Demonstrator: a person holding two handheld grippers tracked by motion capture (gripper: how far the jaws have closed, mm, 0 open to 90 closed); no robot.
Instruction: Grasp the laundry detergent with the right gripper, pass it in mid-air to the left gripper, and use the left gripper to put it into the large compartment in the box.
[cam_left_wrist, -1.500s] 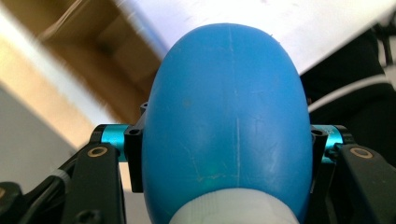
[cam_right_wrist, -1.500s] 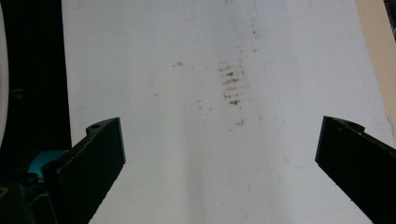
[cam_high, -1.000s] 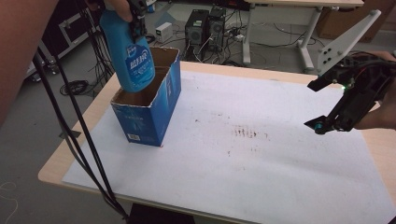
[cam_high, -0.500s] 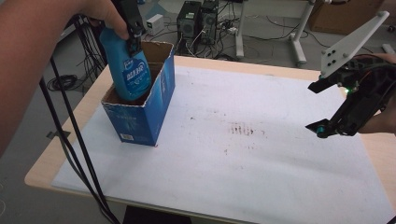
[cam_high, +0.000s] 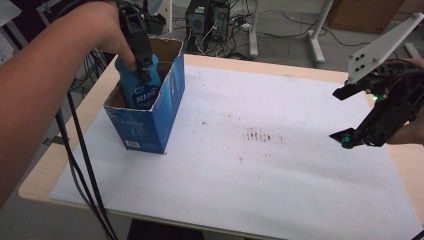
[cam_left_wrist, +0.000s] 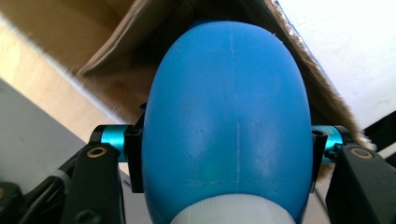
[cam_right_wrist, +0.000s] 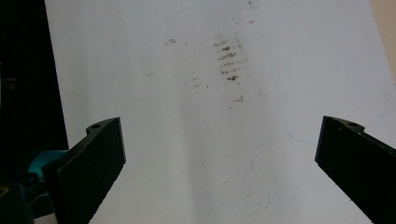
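Observation:
A blue bottle (cam_high: 144, 92) with a printed label stands inside an open blue cardboard box (cam_high: 150, 125) at the table's far left. My left gripper (cam_high: 142, 75) reaches down into the box from above and is shut on the bottle's upper body. In the left gripper view the rounded blue bottle (cam_left_wrist: 229, 107) sits squeezed between both jaws, with the box's brown inner walls (cam_left_wrist: 107, 42) behind it. At the right edge my right gripper (cam_high: 341, 117) hovers above the white sheet (cam_high: 260, 165), open. The right gripper view shows nothing between its jaws (cam_right_wrist: 224, 158) but the sheet.
A patch of dark smudges (cam_high: 257, 135) marks the middle of the sheet. Black cables (cam_high: 82, 165) trail off the table's left edge. Behind the table are computer towers (cam_high: 207, 20), desk legs and a cardboard carton (cam_high: 365, 12) on the floor.
The left gripper has come down with the bottle, which now sits deeper in the box. The right gripper has stayed in place, open.

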